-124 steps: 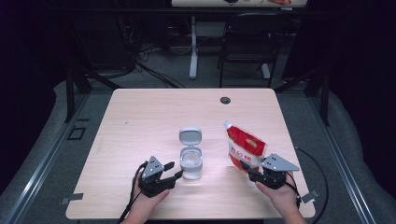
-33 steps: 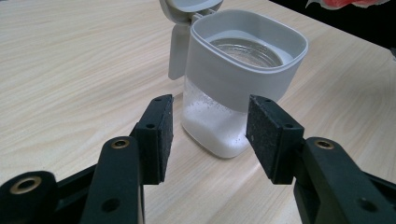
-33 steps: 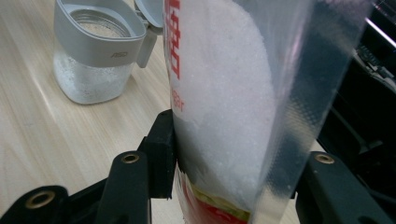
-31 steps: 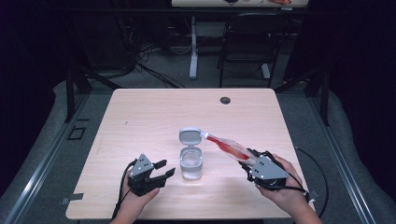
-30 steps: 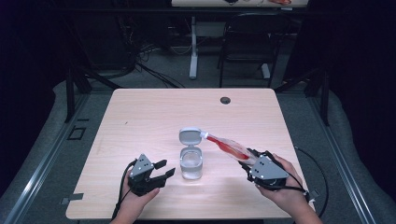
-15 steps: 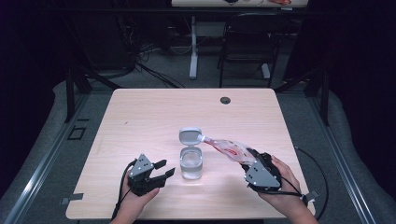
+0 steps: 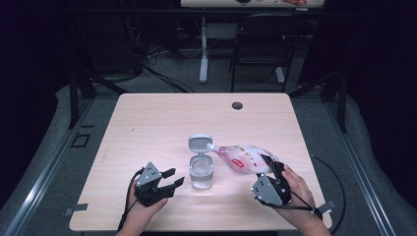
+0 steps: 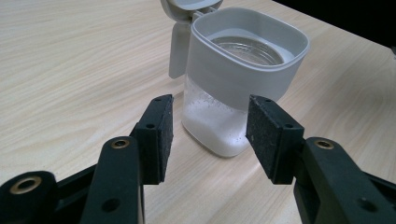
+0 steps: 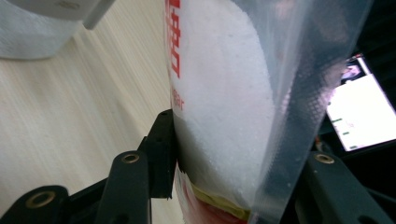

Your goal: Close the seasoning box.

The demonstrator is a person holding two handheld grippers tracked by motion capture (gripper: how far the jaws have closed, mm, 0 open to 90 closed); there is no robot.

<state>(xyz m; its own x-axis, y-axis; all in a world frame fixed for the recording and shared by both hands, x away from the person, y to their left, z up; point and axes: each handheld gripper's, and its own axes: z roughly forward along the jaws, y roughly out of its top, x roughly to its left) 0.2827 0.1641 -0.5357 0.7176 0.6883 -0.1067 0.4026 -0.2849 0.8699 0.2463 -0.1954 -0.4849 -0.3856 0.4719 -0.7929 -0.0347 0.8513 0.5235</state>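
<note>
The right gripper (image 7: pixel 269 173) holds a bag (image 7: pixel 243 159) tight between its two jaws. The bag is tipped over on its side above the table (image 7: pixel 147 123), and its small end points at the jar (image 7: pixel 201 173). That end sits just over the jar's open lid (image 7: pixel 200 143). In the right gripper view, the bag (image 9: pixel 224 107) is see-through, has red writing on it, and is full of white grains.

The left gripper (image 7: pixel 167 182) has its jaws wide apart and holds nothing. It rests low on the table, just beside the jar on the left. In the left gripper view, the jar (image 8: pixel 233 88) stands upright a little past the two black pads (image 8: pixel 159 135), not touching them. The jar has a grey top part, and some white grains lie at the bottom.
</note>
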